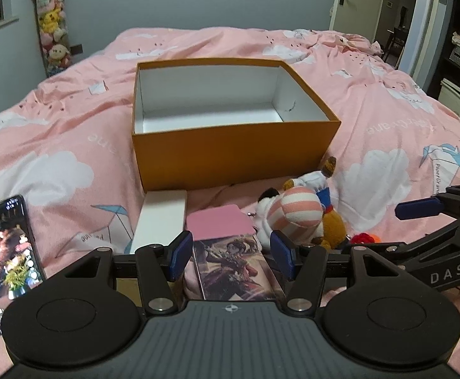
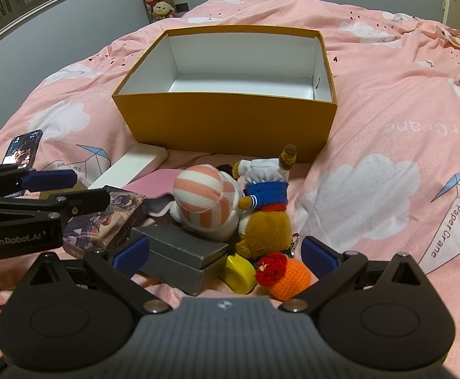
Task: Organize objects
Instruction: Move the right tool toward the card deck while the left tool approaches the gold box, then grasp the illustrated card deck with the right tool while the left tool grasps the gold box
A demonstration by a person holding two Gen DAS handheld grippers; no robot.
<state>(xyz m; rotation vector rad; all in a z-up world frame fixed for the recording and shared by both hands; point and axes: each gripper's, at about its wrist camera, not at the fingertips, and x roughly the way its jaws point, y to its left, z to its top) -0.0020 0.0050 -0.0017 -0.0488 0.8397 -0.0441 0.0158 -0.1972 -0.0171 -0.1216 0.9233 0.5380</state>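
My left gripper (image 1: 231, 254) is shut on an illustrated card box (image 1: 230, 268) that lies low on the pink bedspread, its blue pads against both long sides. My right gripper (image 2: 225, 254) stands wide open over a pile: a dark grey box (image 2: 179, 252), a yellow round case (image 2: 236, 271) and an orange crocheted toy (image 2: 283, 276) lie between its fingers, untouched. Just beyond are a pink-striped plush (image 2: 204, 202) and a brown plush in blue and white (image 2: 261, 195). The open orange box (image 2: 223, 117) behind them is empty inside.
A long white box (image 1: 162, 218) and a flat pink pouch (image 1: 215, 222) lie in front of the orange box (image 1: 230, 154). A lit phone (image 1: 5, 252) rests on the bed at the left. Plush toys hang on the far wall, and a door and shelves stand at the right.
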